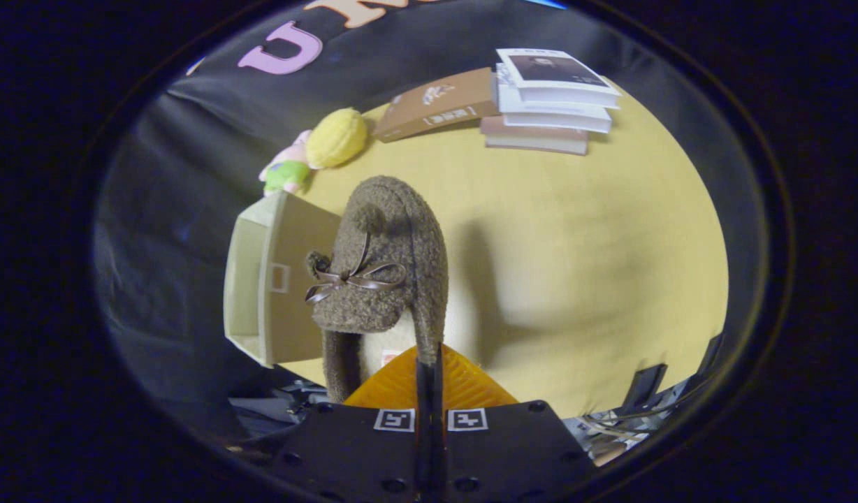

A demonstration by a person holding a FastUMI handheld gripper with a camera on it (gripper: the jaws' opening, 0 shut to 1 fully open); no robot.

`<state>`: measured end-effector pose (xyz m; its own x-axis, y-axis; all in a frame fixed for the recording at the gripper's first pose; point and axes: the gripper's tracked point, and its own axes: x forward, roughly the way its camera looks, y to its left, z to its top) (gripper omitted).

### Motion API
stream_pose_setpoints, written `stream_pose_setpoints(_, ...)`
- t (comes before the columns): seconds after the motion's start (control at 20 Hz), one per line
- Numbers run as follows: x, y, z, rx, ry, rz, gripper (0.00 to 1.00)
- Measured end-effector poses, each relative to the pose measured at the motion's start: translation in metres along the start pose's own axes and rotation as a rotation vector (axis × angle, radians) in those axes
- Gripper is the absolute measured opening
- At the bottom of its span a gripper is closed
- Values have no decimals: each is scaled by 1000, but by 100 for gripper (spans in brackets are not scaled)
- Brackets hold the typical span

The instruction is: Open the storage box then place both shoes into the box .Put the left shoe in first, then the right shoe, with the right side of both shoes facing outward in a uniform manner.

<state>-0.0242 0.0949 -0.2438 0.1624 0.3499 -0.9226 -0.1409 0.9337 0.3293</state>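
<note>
Gripping: gripper (429,370) at lower centre of frame was clamped on the rim of the shoe (380,279); both fingers pressed together on the collar wall, almost no gap between them
Shoe: brown fuzzy slipper, held up off the table (576,265), toe pointing to upper centre of frame; dark ribbon bow (352,278) across the upper; pale lining showed at the opening just above the fingers
Storage box: storage box (261,279) sat left of centre, beige, just left of the shoe and partly behind it; tipped on its side, open face toward the left; small rectangular slot on the wall facing camera
Table: yellow top; shoe's shadow fell right of the shoe
Background: stack of books (551,98) at upper right; brown book (436,105) beside it; yellow plush ball (337,137) and small plush toy (287,171) at upper left, beyond the box
</note>
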Motion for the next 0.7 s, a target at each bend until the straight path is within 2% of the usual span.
stream_pose_setpoints(0.25, -21, 91, 11, -36, 4, 160, 3)
stream_pose_setpoints(0.45, -11, 158, 14, -36, 18, 253, 3)
stream_pose_setpoints(0.6, 10, 199, 12, -20, 38, 283, 3)
stream_pose_setpoints(0.7, 30, 215, 11, -32, 43, 263, 3)
